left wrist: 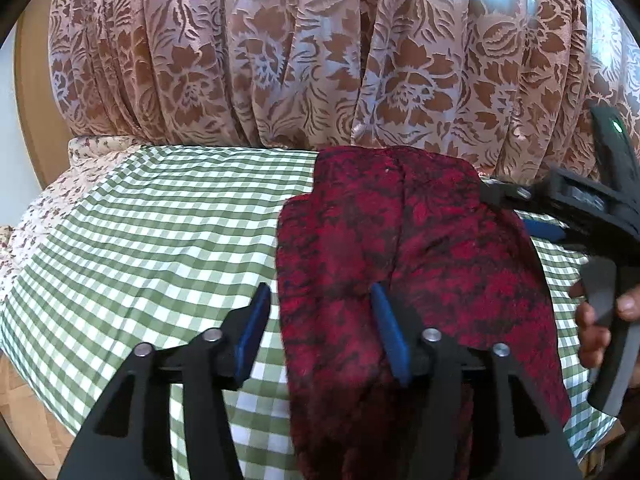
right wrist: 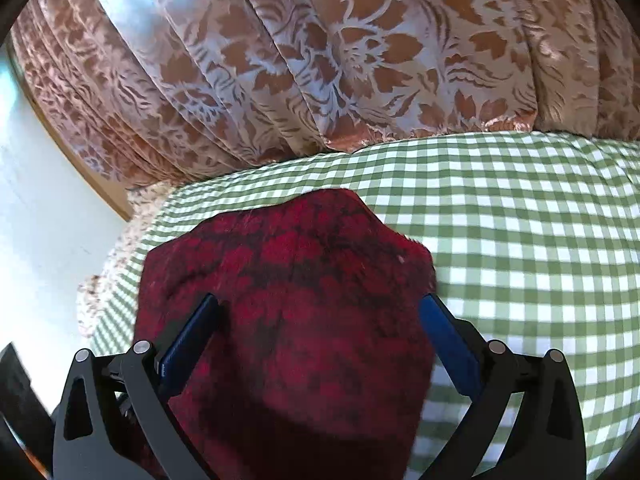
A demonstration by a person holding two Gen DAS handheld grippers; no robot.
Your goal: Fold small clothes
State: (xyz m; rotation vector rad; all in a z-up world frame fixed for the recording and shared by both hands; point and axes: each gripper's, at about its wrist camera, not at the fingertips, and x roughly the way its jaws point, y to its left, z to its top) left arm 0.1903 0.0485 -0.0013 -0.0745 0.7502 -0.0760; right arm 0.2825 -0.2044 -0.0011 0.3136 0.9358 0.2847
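Note:
A dark red and black patterned garment point(left wrist: 404, 272) lies on the green-and-white checked cloth point(left wrist: 160, 240). My left gripper point(left wrist: 320, 300) is open, its jaws straddling the garment's left edge: the right finger rests over the fabric, the left finger over the checked cloth. In the right wrist view the garment point(right wrist: 288, 280) fills the space between the open jaws of my right gripper point(right wrist: 320, 312). The right gripper also shows in the left wrist view point(left wrist: 532, 216) at the garment's far right edge, held by a hand.
A floral brown and pink curtain point(left wrist: 320, 52) hangs right behind the table. A floral cloth point(left wrist: 80, 172) lies under the checked cloth at the left edge. Wooden floor point(left wrist: 24, 420) shows below left. A white wall point(right wrist: 36, 208) stands at the left.

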